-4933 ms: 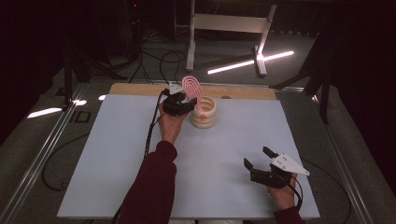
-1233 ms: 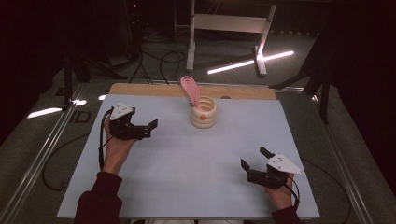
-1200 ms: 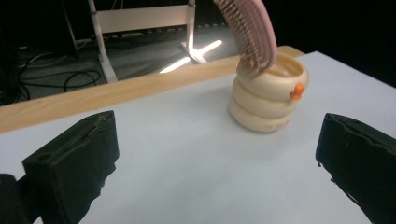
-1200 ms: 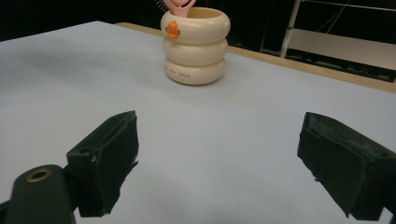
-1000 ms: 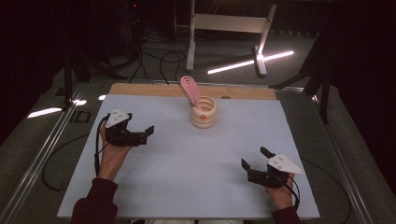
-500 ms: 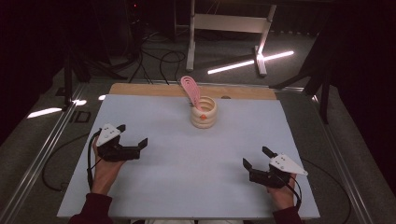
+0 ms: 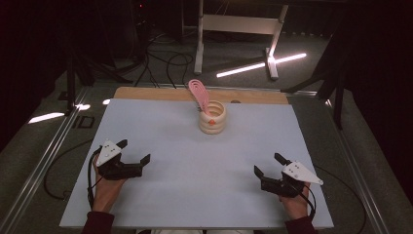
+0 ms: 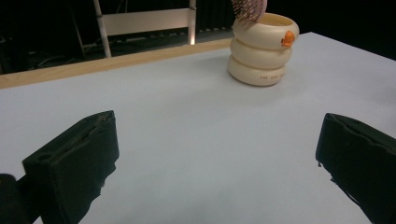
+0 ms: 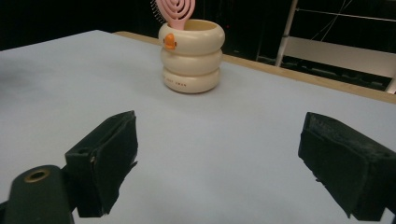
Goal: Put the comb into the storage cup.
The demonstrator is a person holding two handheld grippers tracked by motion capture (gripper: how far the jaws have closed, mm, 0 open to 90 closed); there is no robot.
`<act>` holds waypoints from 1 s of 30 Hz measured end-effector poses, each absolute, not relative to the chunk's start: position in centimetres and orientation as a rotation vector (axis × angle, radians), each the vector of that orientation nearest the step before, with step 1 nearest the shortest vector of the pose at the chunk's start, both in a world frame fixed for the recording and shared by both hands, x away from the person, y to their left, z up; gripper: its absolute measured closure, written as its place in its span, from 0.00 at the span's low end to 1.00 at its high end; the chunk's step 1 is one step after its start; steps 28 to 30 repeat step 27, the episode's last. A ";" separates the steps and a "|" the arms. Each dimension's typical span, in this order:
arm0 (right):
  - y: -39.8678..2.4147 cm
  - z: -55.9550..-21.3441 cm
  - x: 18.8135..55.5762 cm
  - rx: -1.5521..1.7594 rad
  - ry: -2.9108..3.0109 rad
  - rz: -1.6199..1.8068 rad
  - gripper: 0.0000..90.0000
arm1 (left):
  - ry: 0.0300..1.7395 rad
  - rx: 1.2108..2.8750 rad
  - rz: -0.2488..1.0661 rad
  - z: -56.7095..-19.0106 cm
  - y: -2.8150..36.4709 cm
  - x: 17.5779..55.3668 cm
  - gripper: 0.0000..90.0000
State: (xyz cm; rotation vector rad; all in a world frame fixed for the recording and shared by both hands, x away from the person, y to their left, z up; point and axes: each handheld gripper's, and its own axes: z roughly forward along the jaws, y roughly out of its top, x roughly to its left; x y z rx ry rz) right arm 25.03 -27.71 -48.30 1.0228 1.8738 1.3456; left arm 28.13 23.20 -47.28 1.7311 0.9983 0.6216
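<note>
A cream ribbed cup (image 7: 212, 118) stands upright at the far middle of the white table (image 7: 195, 161), with a pink spiral hairbrush (image 7: 198, 93) leaning out of it to the left. The same cup (image 8: 262, 50) shows in the left gripper view and the cup (image 9: 191, 55) with the hairbrush (image 9: 175, 11) in the right gripper view. My left gripper (image 7: 134, 151) rests near the table's front left, open, nothing between its jaws. My right gripper (image 7: 267, 164) sits at the front right, also open and empty. Both point toward the cup, well short of it.
A bare wooden strip (image 7: 146, 92) runs along the table's far edge. Beyond it stand a white metal frame (image 7: 238, 24) and floor cables. Metal rails (image 7: 39, 161) flank the table's left side.
My left hand let go of the hairbrush in the cup and drew back to the front left of the table, jaws open. The right gripper stayed almost still.
</note>
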 end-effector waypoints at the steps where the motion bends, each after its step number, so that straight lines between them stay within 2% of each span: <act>1: -27.7 -48.3 25.0 1.022 1.873 1.348 0.13 | 0.993 1.731 0.636 -47.3 23.2 27.9 0.00; 13: -28.0 -47.8 24.8 0.994 1.863 1.373 0.12 | 0.955 1.695 0.700 -47.3 25.0 25.4 0.00; 30: -28.0 -47.9 24.7 0.985 1.872 1.374 0.11 | 0.945 1.663 0.723 -47.4 25.7 24.9 0.00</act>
